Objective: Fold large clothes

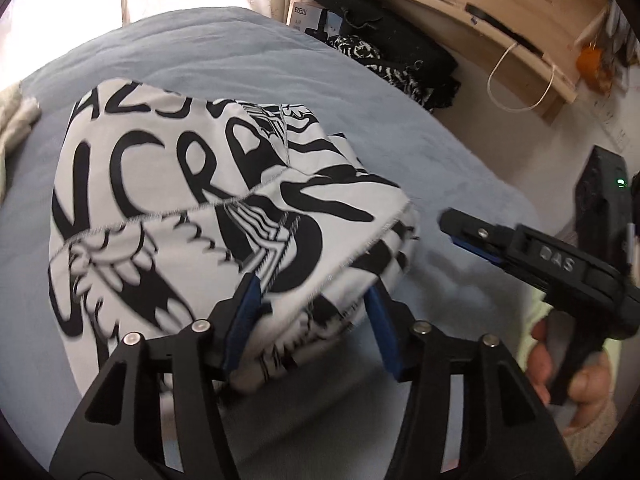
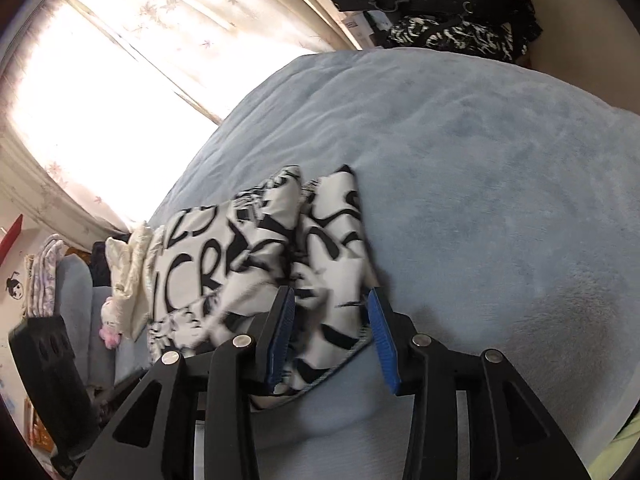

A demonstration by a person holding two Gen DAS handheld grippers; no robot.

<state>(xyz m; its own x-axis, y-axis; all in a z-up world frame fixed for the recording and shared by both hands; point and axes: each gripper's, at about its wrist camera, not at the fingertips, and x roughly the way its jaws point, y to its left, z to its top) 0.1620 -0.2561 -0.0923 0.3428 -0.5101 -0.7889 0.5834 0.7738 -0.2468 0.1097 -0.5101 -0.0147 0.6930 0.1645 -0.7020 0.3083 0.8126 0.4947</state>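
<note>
A white garment with bold black lettering [image 1: 192,208] lies folded into a thick stack on the blue-grey bed [image 1: 280,64]. My left gripper [image 1: 314,292] is open, its blue pads on either side of the stack's near corner. My right gripper [image 1: 480,236] shows at the right of the left wrist view, off the cloth. In the right wrist view the garment [image 2: 256,248] lies ahead and my right gripper [image 2: 332,300] is open, its jaws astride the garment's near edge without pinching it.
A wooden shelf [image 1: 500,36] with black bags [image 1: 400,44] stands beyond the bed. A cream cloth [image 2: 128,276] lies at the bed's far side by the bright curtained window [image 2: 100,92]. A black device [image 1: 600,204] sits at the right.
</note>
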